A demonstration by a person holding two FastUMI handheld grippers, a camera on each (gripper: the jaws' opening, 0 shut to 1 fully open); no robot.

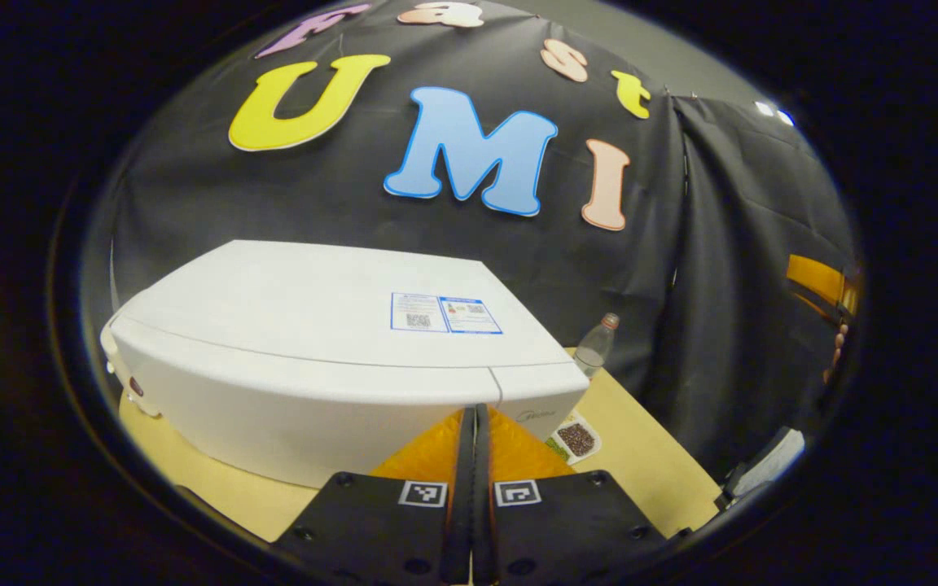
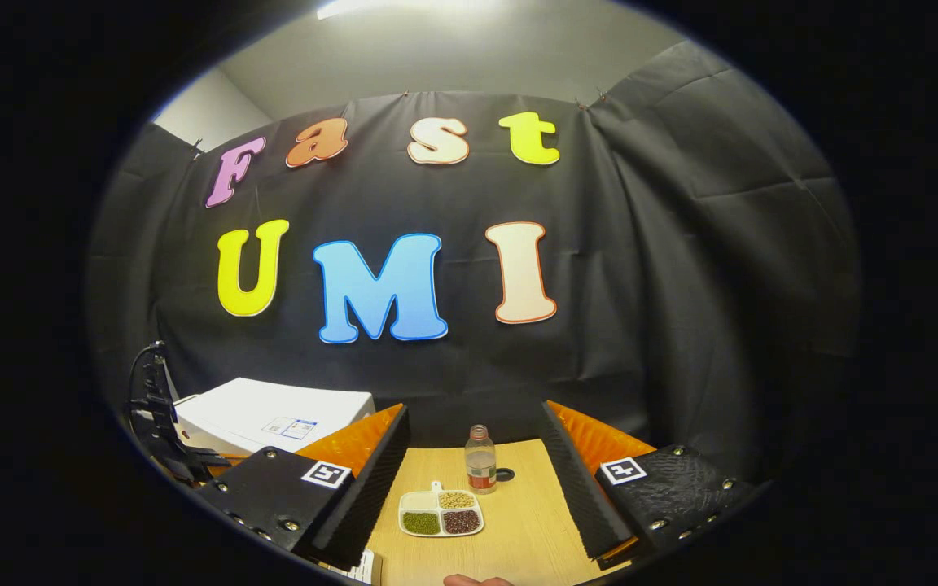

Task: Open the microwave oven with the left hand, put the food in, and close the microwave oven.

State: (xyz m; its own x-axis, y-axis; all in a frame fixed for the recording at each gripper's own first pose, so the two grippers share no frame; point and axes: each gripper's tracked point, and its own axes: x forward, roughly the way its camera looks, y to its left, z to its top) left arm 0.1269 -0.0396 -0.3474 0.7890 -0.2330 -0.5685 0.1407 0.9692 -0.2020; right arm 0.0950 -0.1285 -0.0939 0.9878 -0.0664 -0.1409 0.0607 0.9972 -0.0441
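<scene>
Your left gripper [image 1: 473, 423] is closed on nothing, its two fingers pressed flat together at the bottom centre of the left gripper view. Their tips sit in front of the upper right part of the white microwave oven [image 1: 330, 350], which fills the middle left of that frame with its door shut; whether they touch it cannot be told. Just right of the fingers, a corner of the food tray [image 1: 576, 438] shows on the wooden table [image 1: 640, 439], and a clear plastic bottle [image 1: 596, 346] stands beyond it beside the oven's right end.

Your right gripper [image 2: 473, 480] is spread wide, fingers at the lower left and lower right of the right gripper view. Between them lies the food tray [image 2: 441, 513], its compartments holding green, tan and dark grains, with the bottle [image 2: 480, 461] upright just behind it. The microwave oven [image 2: 273, 415] sits at the lower left.
</scene>
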